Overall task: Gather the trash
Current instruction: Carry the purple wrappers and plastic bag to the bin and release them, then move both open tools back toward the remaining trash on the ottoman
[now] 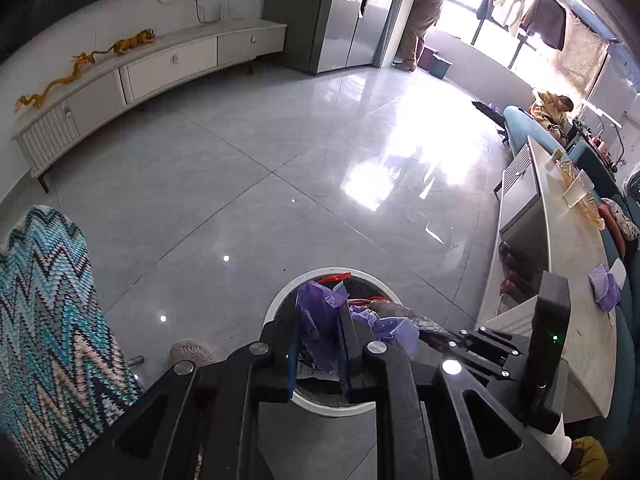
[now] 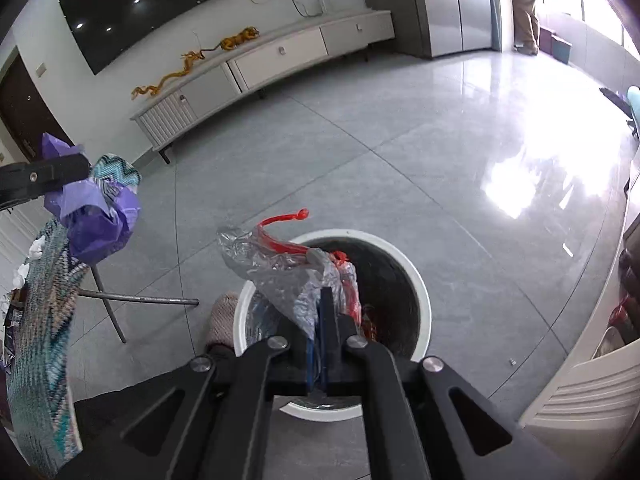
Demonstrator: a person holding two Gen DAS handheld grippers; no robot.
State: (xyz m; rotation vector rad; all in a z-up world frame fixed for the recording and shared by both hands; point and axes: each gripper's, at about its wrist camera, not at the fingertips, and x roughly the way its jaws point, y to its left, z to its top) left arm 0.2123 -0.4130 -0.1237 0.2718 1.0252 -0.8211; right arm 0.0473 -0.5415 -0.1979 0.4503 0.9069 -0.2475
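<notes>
A round white trash bin (image 1: 280,308) stands on the grey tile floor, with dark and red waste inside. In the left wrist view my left gripper (image 1: 320,320) hangs just above its rim, shut on crumpled purple plastic (image 1: 316,308). My right gripper (image 2: 326,300) is over the bin (image 2: 400,248) too, shut on a clear plastic bag with red handles (image 2: 280,272). The right wrist view shows the left gripper (image 2: 60,172) off to the left with the purple plastic (image 2: 96,220) dangling from it. The right gripper (image 1: 440,334) enters the left wrist view from the right.
A chair with a zigzag knitted cover (image 1: 52,320) stands left of the bin, and a socked foot (image 1: 188,352) beside it. A long low table (image 1: 576,312) on the right bears another purple scrap (image 1: 606,286). A white TV cabinet (image 1: 160,68) lines the far wall. A person (image 1: 428,12) stands by the window.
</notes>
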